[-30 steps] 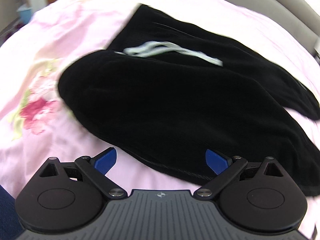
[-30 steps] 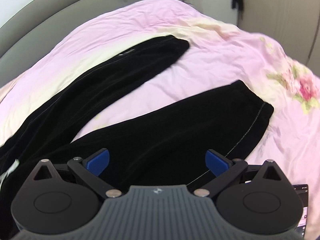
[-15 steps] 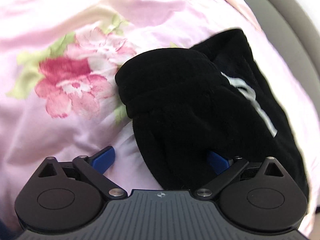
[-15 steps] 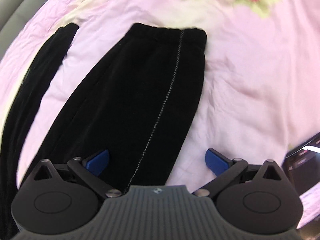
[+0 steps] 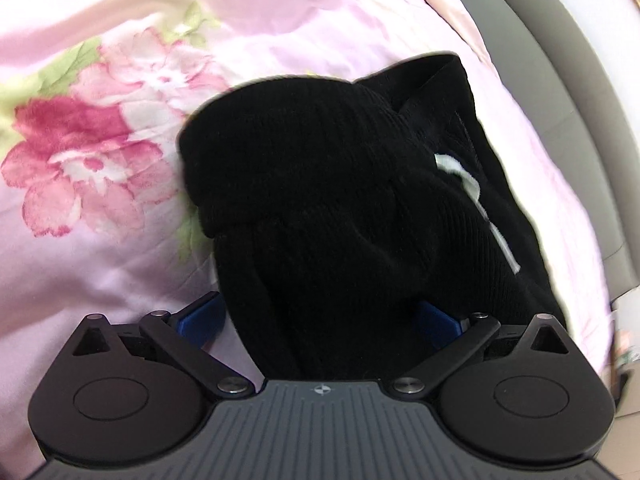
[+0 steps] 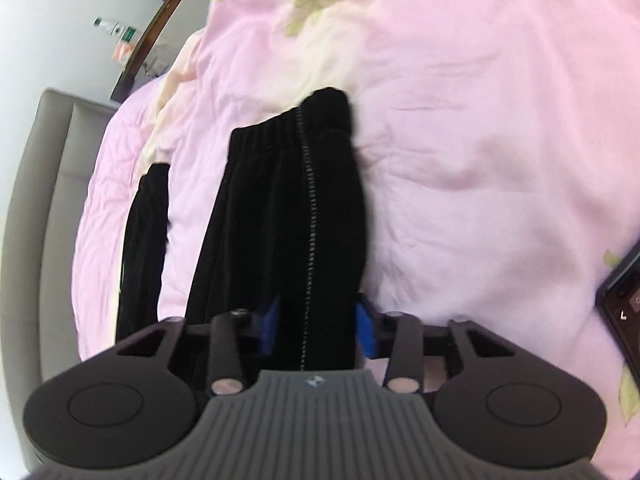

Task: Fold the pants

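Note:
Black pants lie on a pink floral bedspread [image 5: 100, 208]. In the left wrist view the waist end of the pants [image 5: 328, 200] with a white drawstring [image 5: 472, 192] bulges up between the blue fingers of my left gripper [image 5: 320, 320], whose jaws stand wide around the cloth. In the right wrist view my right gripper [image 6: 318, 324] has narrowed onto one pant leg [image 6: 288, 216] near its ribbed cuff [image 6: 288, 128]. The other leg [image 6: 144, 224] lies to the left.
A grey padded headboard [image 6: 44, 208] runs along the bed's edge. A dark phone or tablet [image 6: 624, 284] lies on the bedspread at the right in the right wrist view. A wooden cabinet [image 6: 140, 52] stands beyond the bed.
Both grippers moved down onto the pants. The right gripper's fingers closed from wide open onto the pant leg. The left gripper slid over the waist, fingers still wide.

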A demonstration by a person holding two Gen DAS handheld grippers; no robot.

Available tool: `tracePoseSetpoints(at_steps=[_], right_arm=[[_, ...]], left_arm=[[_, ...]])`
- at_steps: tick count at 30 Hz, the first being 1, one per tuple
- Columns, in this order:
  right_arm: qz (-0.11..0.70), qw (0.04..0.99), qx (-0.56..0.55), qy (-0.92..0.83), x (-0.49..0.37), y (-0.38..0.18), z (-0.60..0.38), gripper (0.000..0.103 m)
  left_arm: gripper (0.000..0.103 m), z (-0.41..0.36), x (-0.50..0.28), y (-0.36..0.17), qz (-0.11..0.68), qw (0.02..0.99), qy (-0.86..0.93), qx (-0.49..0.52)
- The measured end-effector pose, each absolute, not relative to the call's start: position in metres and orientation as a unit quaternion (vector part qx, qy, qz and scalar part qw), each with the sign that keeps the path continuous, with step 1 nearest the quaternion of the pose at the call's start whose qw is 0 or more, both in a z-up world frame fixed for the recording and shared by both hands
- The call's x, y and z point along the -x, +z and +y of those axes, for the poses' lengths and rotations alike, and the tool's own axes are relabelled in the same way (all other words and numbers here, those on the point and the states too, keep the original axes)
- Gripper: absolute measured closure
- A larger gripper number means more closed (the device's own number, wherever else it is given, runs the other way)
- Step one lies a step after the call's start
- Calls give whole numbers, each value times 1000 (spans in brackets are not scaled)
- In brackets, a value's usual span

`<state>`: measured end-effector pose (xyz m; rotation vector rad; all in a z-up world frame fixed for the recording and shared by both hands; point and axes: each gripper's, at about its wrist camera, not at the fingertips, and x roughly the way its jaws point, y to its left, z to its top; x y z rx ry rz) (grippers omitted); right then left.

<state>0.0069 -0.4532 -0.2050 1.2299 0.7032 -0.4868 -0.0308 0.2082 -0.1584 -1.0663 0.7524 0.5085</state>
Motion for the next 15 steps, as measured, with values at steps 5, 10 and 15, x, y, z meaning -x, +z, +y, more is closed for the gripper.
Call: tracePoseSetpoints(at_steps=[5, 10, 15], right_arm=[[257, 736, -584, -226, 11, -200, -465, 103], [193, 775, -570, -192, 25, -164, -461, 103], [160, 811, -523, -207, 51, -117, -450, 103]], left_arm=[[69, 221, 69, -153, 292, 738, 229, 564], [80, 207, 87, -115, 248, 776, 210, 540], [81, 194, 97, -77, 241, 819, 221, 471]])
